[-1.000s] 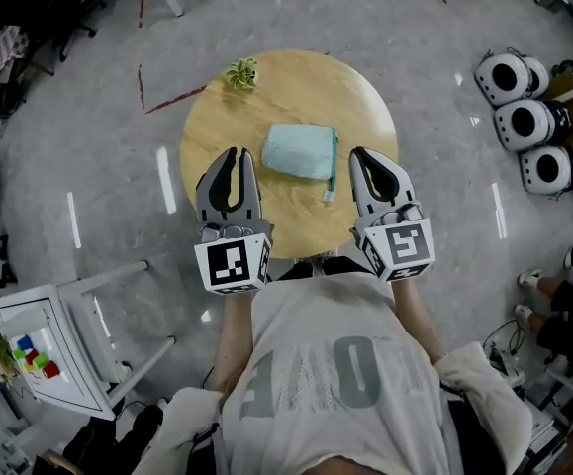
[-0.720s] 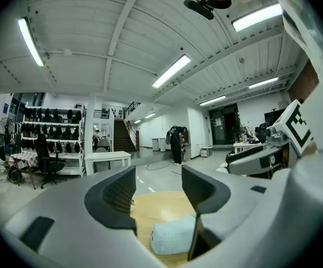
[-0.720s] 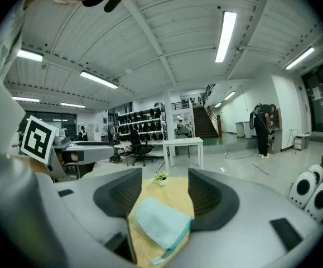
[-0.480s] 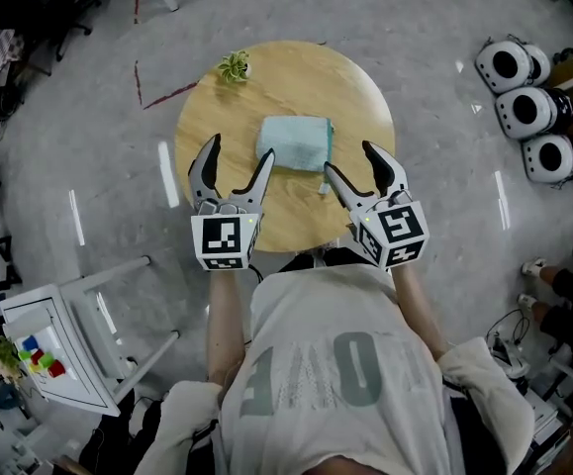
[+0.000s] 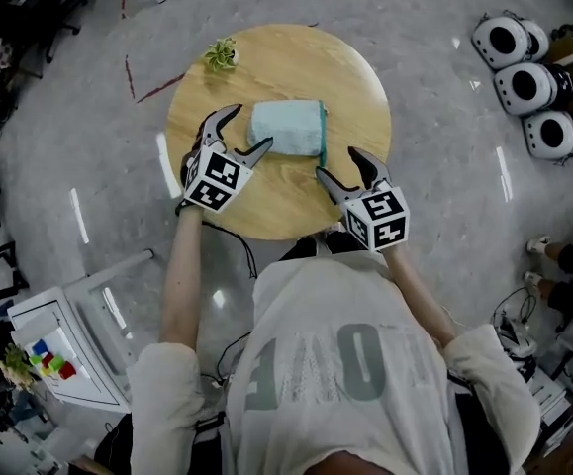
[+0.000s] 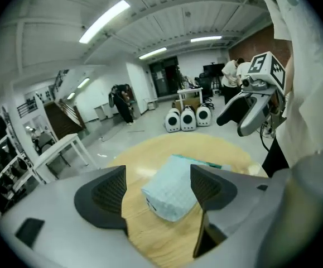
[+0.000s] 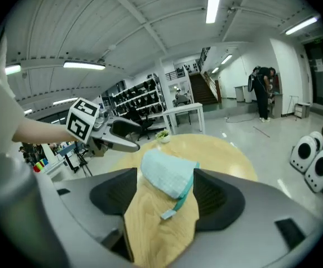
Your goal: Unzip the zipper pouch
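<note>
A light blue quilted pouch lies in the middle of the round wooden table. Its teal zipper runs along its right edge. My left gripper is open at the pouch's left end, and in the left gripper view its jaws frame the pouch without pressing it. My right gripper is open just short of the pouch's near right corner, and the zipper tab lies between its jaws. Both pairs of jaws have just been opening, and neither holds anything.
A small potted plant stands at the table's far left rim. Three white round devices sit on the floor to the right. A white side table with coloured blocks is at the lower left. People stand far back in the room.
Both grippers were shut a second ago and now stand open. Both have come down and forward to the pouch, and the left one has rolled to the side.
</note>
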